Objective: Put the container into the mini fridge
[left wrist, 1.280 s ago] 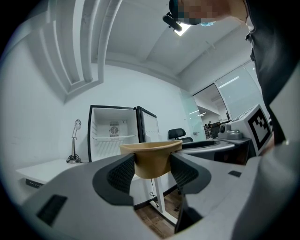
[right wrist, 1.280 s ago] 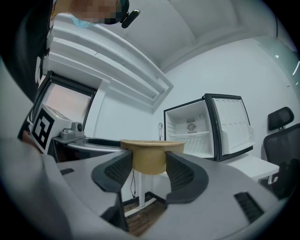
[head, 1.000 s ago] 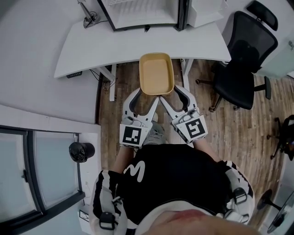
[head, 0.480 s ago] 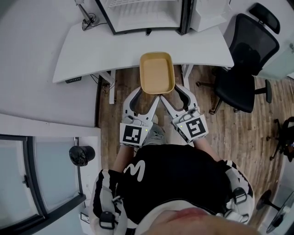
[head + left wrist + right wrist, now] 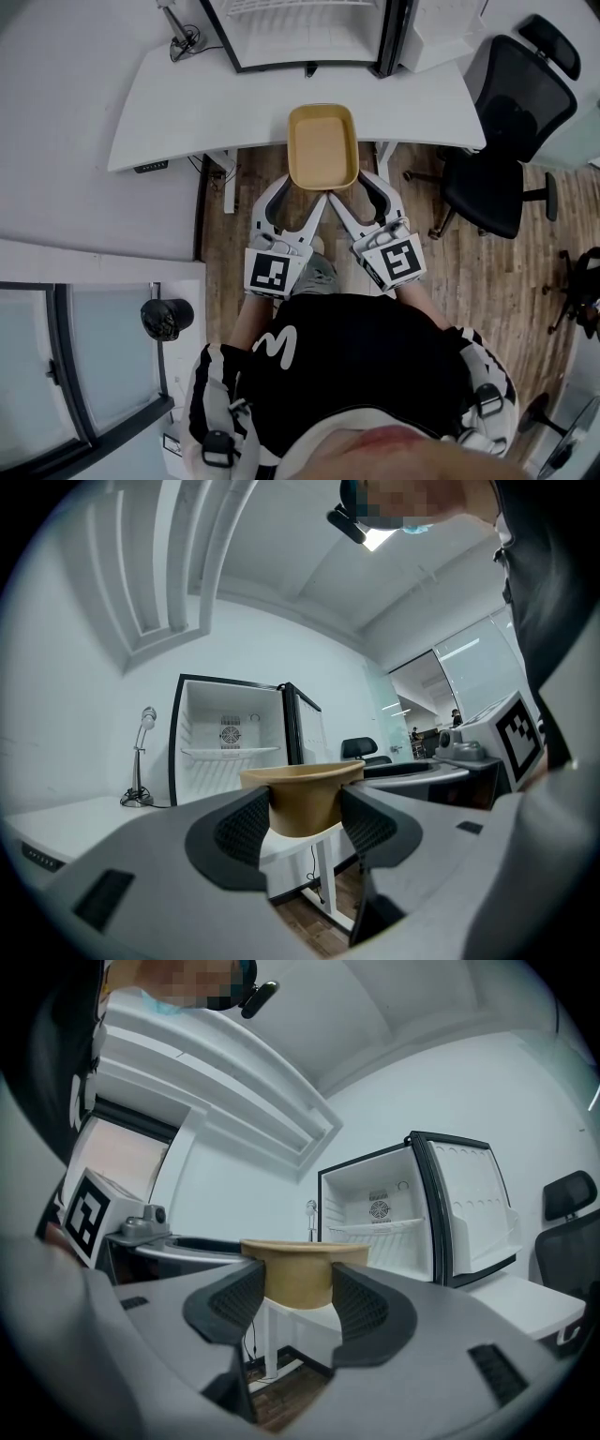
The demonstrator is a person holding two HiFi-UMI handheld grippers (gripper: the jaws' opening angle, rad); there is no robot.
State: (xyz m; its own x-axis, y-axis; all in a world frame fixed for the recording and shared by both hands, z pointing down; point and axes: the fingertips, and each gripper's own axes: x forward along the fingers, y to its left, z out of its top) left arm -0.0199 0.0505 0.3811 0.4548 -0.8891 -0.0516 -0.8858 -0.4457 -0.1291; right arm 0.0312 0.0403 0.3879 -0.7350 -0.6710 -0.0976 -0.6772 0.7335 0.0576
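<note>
Head view
- The container (image 5: 322, 147), a tan rounded-rectangle tub, is in the air over the front edge of the white tabletop (image 5: 187, 103), short of the mini fridge (image 5: 309, 37).
- The left tool (image 5: 302, 193) and right tool (image 5: 345, 193) both pinch its near end, side by side.
- The tub's inside is plain tan and looks empty to me.
- The fridge stands open at the back of the tabletop, directly ahead. An office chair (image 5: 502, 122) is off to the right, well apart from the path.

Left gripper view
- The left tool (image 5: 304, 827) has its jaws pressed onto the container (image 5: 302, 794) just under the flared rim, and the rim sits level.
- The fridge (image 5: 234, 728) shows a wire shelf across the middle. Nothing is visible on it or below it.

Right gripper view
- The right tool (image 5: 298, 1303) is clamped on the container (image 5: 300, 1279) the same way.
- The fridge (image 5: 384, 1213) is open, with its door (image 5: 469, 1204) swung to the right.

How to do it well (my judgement)
- Advance both tools together at the same pace and height so the tub doesn't twist.
- Hold the rim level and pick one bay, above or below the shelf, before you enter.
- Stay clear of the door edge on the right.
- Set the base down flat before you spread either tool.
</note>
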